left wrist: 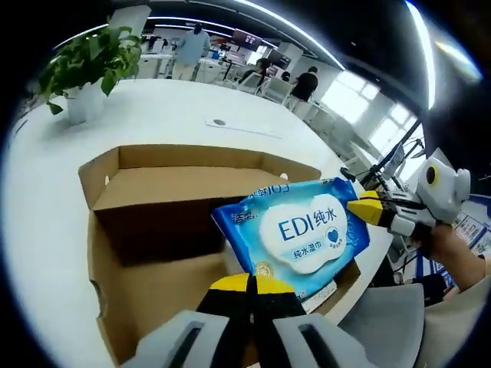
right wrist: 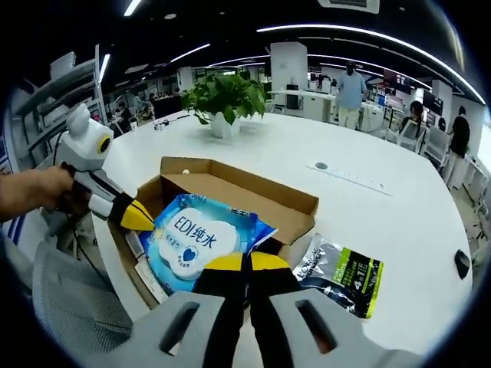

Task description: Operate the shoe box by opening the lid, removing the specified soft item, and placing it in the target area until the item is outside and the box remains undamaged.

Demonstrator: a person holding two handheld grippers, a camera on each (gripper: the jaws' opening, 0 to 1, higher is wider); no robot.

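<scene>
Left gripper view: left claw [left wrist: 252, 285] covers the near edge of the wipes pack [left wrist: 295, 234]; the pack hides part of the box [left wrist: 153, 253] floor. Box's near end cut off behind the claw body.

Right gripper view: pack [right wrist: 192, 244] conceals the box [right wrist: 230, 184] contents; a flat item under it is unidentifiable. Right claw [right wrist: 245, 264] overlaps the pack's corner. Print on the dark pouch [right wrist: 341, 274] mostly unreadable.

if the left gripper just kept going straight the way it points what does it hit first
Probably nothing new: the left gripper looks already shut on the blue wet-wipes pack, so it would push that pack onward over the open shoe box. Depth beyond is unclear.
</scene>
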